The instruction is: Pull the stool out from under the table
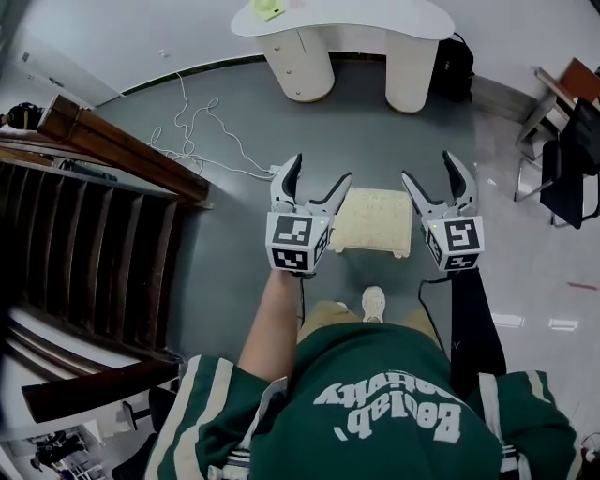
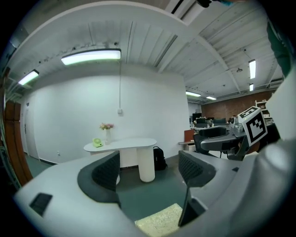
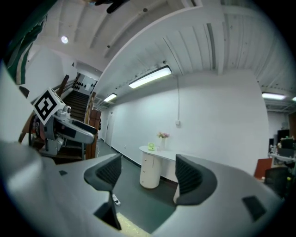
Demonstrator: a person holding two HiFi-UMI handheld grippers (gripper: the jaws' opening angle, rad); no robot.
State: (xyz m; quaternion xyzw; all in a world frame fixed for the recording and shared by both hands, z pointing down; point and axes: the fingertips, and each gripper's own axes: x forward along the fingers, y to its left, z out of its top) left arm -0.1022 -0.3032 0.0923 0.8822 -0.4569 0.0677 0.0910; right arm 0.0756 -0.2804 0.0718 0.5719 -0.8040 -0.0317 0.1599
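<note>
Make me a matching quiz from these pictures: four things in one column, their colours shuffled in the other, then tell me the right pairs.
Things:
1. stool
2. table
3. backpack
4. stair rail

Colours:
A. black
B. brown wood
C. speckled cream
D. plain white

Pairs: 1-C, 2-D, 3-A, 4-B
</note>
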